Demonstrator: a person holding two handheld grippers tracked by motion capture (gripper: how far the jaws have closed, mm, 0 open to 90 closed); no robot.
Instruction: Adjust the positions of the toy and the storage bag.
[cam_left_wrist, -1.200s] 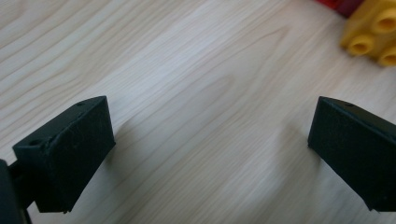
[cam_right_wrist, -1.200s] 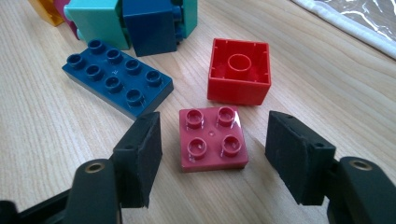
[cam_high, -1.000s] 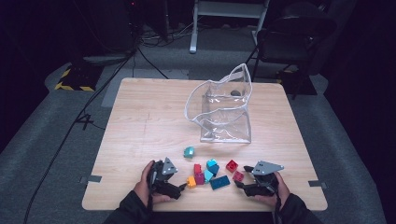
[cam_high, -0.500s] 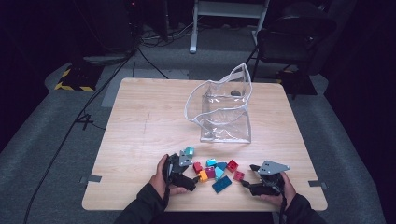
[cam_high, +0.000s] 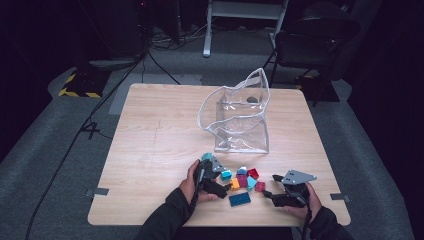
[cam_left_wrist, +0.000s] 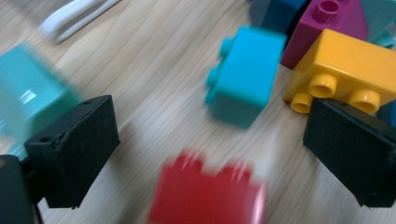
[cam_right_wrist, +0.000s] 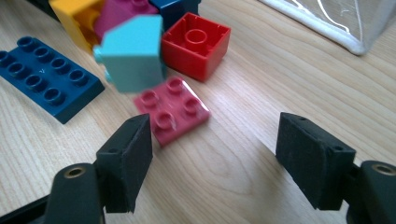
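Several toy bricks (cam_high: 243, 178) lie bunched near the table's front edge. My left gripper (cam_high: 220, 181) is at their left side, and its jaws have just been closing. In the left gripper view they still stand wide apart (cam_left_wrist: 211, 122), and a blurred red brick (cam_left_wrist: 205, 196) lies low between them, touched by neither pad. Ahead of it lie a teal brick (cam_left_wrist: 245, 77), a yellow brick (cam_left_wrist: 341, 70) and a magenta one (cam_left_wrist: 322, 23). My right gripper (cam_high: 270, 186) is open (cam_right_wrist: 215, 130) over bare wood. A pink flat plate (cam_right_wrist: 173, 112) lies just beyond its left jaw.
A clear plastic bag (cam_high: 239, 120) stands open behind the bricks, and its white rim (cam_right_wrist: 322, 30) appears in the right gripper view. A dark blue plate (cam_high: 240, 199) lies nearest the front edge. A mint brick (cam_left_wrist: 28, 98) sits outside my left jaw.
My left hand has slid right and away from the front edge, into the left side of the bricks. The right hand has shifted slightly to the right. Some bricks were nudged.
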